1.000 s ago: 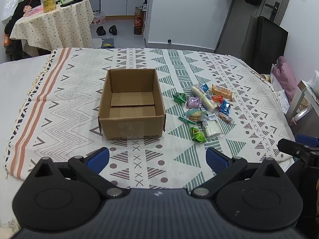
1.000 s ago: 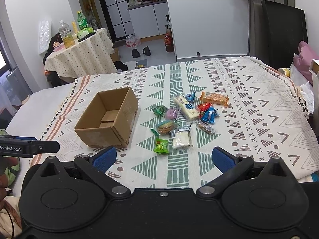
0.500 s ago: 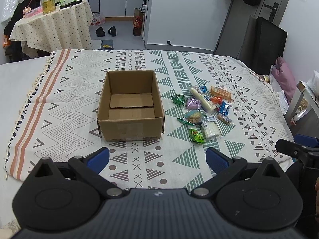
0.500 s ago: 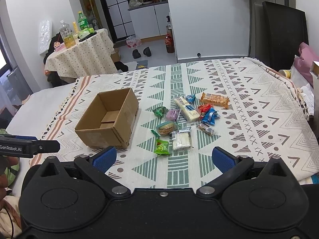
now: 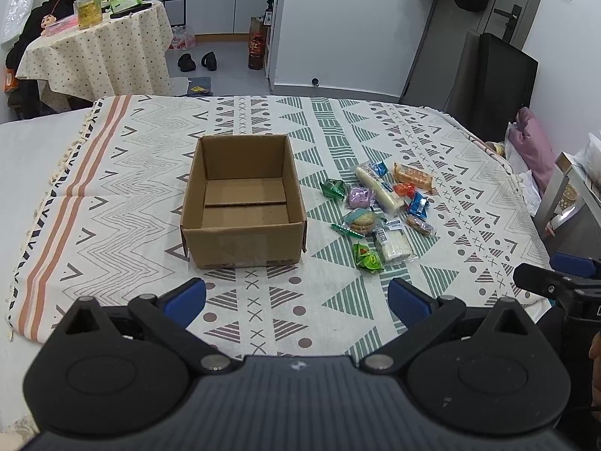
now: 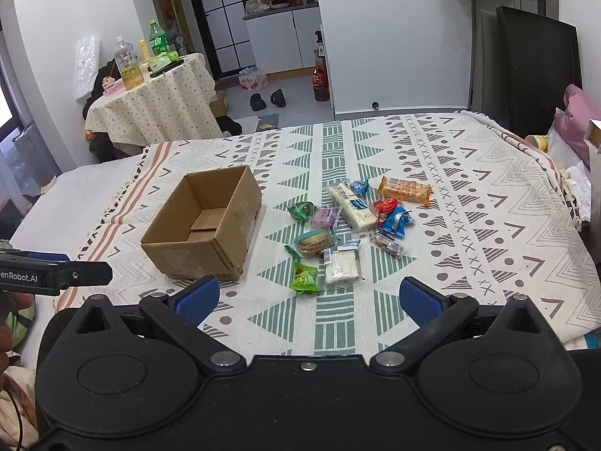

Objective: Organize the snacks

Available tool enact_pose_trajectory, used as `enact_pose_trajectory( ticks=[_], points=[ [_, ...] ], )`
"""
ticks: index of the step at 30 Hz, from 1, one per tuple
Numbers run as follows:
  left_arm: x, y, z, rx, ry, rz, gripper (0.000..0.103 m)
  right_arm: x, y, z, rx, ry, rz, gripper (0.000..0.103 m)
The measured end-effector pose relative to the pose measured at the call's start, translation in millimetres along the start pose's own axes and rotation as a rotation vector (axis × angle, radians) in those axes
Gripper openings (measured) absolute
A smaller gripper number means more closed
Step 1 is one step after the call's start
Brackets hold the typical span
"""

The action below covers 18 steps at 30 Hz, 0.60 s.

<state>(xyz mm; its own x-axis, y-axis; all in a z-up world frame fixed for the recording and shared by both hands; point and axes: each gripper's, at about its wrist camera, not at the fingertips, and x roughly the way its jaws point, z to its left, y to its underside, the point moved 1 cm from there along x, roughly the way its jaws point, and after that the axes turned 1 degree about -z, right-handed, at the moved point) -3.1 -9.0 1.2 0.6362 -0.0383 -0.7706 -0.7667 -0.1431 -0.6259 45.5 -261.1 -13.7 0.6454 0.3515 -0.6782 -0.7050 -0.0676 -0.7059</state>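
An open brown cardboard box [image 5: 242,206] [image 6: 204,225] stands empty on the patterned cloth. To its right lies a cluster of several wrapped snacks: a green packet [image 5: 367,258] [image 6: 305,278] nearest me, a white wafer pack [image 5: 392,242] [image 6: 342,265], a round biscuit pack [image 6: 311,242], a long white bar [image 6: 351,206], an orange cracker pack [image 5: 412,175] [image 6: 403,189]. My left gripper [image 5: 296,298] hovers open before the box. My right gripper [image 6: 308,297] hovers open just short of the green packet. Neither holds anything.
The cloth covers a bed [image 5: 112,158] whose near edge lies just under both grippers. A round table with bottles [image 6: 150,101] stands far left. A black chair [image 5: 496,79] and pink pillow [image 5: 533,146] sit at the right. The right gripper's tip shows in the left wrist view [image 5: 548,282].
Both views have pulled back and up slightly, so the box and snacks sit a little farther off. Both grippers stayed open and nothing on the cloth moved.
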Motion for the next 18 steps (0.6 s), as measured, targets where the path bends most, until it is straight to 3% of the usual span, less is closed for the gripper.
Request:
enact_pose_trajectory(
  ticks=[18],
  points=[
    [19,-6,-9,-0.004,0.052,-0.011,0.102,18,0,-18,0.024,0.026,0.026,0.103]
  ],
)
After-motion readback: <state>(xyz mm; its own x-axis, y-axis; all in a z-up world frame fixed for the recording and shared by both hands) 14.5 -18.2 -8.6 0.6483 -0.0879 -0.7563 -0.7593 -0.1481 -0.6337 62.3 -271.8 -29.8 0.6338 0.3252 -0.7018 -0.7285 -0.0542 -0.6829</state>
